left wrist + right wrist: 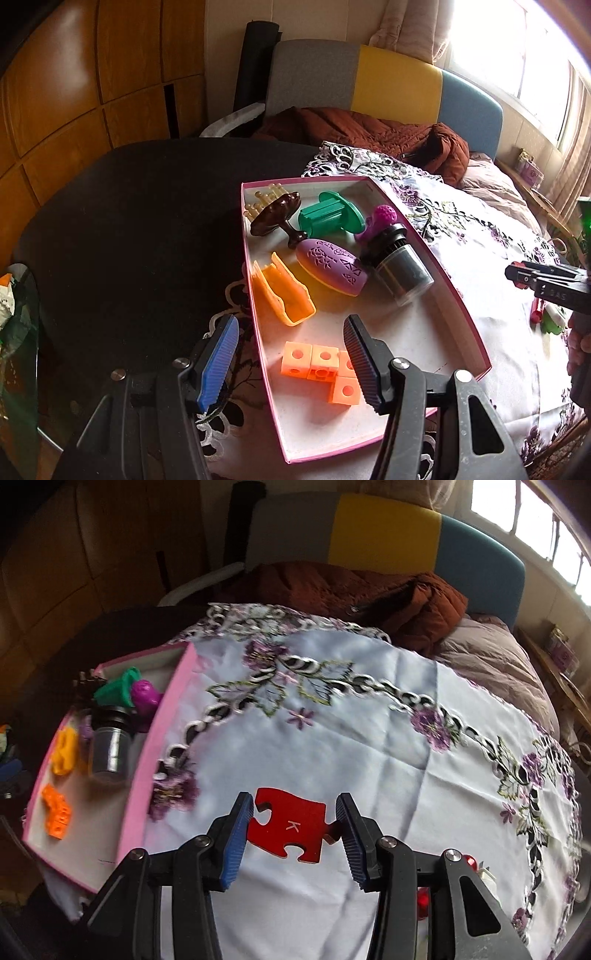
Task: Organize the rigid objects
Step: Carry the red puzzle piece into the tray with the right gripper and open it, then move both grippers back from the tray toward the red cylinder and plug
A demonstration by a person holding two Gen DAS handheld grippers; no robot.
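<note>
1. Workpiece: a red puzzle piece marked "K", flat and thin. Judged light, stiff and not fragile; its smooth faces may slip, so hold it by opposite edges, as it is held now.
2. Location: the puzzle piece sits between the pads of the right tool, above the flowered cloth on the bench, just to the right of the pink tray.
3. Right tool: narrow, both pads pressing on the piece's side edges. The piece appears clear of the cloth, though this cannot be confirmed.
4. Left tool: wide and empty, hovering over the near end of the tray, above the orange linked cubes. It touches nothing.
5. Tray contents: orange clip, purple oval item, dark cylindrical jar, green part.
6. Judgement: free floor space remains near the cubes for the piece.
</note>
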